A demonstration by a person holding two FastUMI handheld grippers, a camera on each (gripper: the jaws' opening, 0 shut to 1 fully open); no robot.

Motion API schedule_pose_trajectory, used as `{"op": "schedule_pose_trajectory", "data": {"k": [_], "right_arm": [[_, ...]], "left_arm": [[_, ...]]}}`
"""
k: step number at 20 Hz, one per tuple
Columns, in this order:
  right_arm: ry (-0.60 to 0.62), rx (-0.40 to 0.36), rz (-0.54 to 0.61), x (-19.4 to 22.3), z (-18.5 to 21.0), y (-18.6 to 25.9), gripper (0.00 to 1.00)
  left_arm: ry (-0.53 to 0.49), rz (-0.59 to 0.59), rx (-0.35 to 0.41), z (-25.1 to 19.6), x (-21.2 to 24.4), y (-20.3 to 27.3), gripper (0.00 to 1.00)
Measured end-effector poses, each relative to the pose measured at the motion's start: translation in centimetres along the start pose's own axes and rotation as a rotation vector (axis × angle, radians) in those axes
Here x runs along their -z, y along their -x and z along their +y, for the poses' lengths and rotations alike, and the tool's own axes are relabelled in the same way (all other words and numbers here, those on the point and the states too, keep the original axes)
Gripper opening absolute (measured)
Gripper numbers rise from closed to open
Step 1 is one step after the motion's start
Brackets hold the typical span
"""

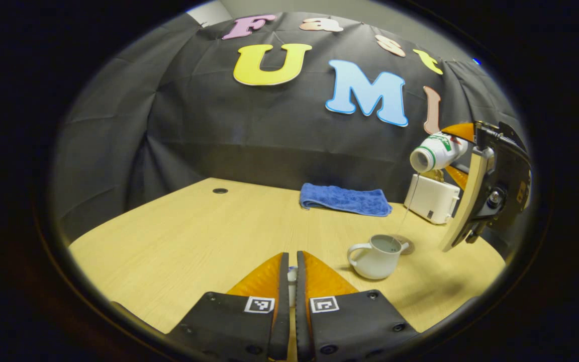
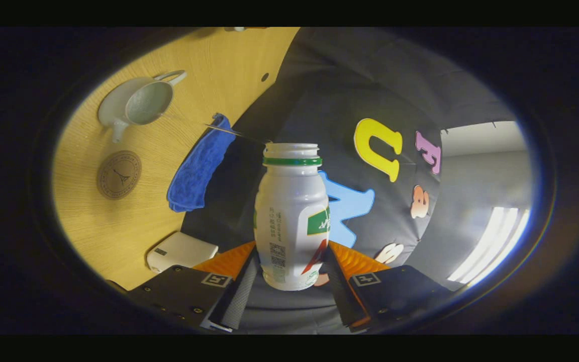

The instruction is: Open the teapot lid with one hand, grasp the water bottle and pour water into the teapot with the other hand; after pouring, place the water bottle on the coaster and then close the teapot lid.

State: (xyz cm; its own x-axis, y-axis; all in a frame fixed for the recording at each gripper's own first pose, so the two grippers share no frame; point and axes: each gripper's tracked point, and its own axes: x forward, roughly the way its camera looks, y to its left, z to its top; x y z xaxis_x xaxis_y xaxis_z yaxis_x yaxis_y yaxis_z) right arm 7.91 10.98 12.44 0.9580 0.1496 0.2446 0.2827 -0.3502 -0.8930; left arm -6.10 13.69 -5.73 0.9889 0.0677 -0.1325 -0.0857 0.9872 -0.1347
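Note:
The white teapot [image 1: 376,257] stands open on the table with water inside; in the right gripper view the teapot [image 2: 136,103] lies at the upper left. High at the right, my right gripper [image 1: 458,152] holds the white water bottle [image 1: 438,151] tipped mouth-down, and a thin stream of water [image 1: 409,201] falls into the pot. Up close, my right gripper [image 2: 293,246] is shut on the uncapped bottle [image 2: 292,216]. My left gripper [image 1: 292,257] sits low over the near table, shut on a small white piece [image 1: 292,277], apparently the teapot lid.
A round brown coaster [image 1: 408,246] lies just behind the teapot, the coaster [image 2: 118,174] bare on top. A folded blue towel [image 1: 345,199] and a white box [image 1: 432,200] rest near the back wall. The wooden table [image 1: 194,236] stretches to the left.

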Motion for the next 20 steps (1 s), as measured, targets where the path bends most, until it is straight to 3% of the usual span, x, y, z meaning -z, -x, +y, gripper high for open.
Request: {"op": "schedule_pose_trajectory", "data": {"k": [4,7,11,13,16,17,18,19,20], "right_arm": [[-0.020,-0.003,-0.004,-0.2,0.1,-0.1,0.72],[-0.150,-0.058,0.016,-0.5,2.6,0.2,0.71],[-0.531,-0.199,0.078,-1.9,8.1,1.2,0.72],[-0.702,-0.240,0.103,-2.6,9.4,1.8,0.72],[-0.917,-0.306,0.137,-3.5,10.5,2.3,0.72],[-0.977,-0.322,0.145,-3.6,10.7,2.4,0.72],[-1.036,-0.336,0.157,-3.7,11.0,2.7,0.72],[-1.095,-0.358,0.167,-3.7,11.6,3.2,0.72],[-1.150,-0.384,0.175,-3.8,11.9,4.1,0.72]], "left_arm": [[0.002,0.002,-0.003,0.1,0.0,0.1,0.16],[0.006,0.001,-0.005,0.1,0.0,0.1,0.12],[0.010,-0.001,0.004,0.0,0.0,0.3,0.16],[0.001,-0.013,0.011,-0.3,-0.4,0.5,0.09],[-0.012,-0.040,0.042,-1.6,-1.7,0.4,0.16],[-0.017,-0.048,0.058,-2.3,-2.3,0.1,0.08],[-0.024,-0.058,0.074,-3.0,-2.7,-0.3,0.12],[-0.029,-0.068,0.090,-3.6,-3.1,-0.7,0.08],[-0.032,-0.075,0.104,-4.1,-3.5,-1.0,0.15]]}}
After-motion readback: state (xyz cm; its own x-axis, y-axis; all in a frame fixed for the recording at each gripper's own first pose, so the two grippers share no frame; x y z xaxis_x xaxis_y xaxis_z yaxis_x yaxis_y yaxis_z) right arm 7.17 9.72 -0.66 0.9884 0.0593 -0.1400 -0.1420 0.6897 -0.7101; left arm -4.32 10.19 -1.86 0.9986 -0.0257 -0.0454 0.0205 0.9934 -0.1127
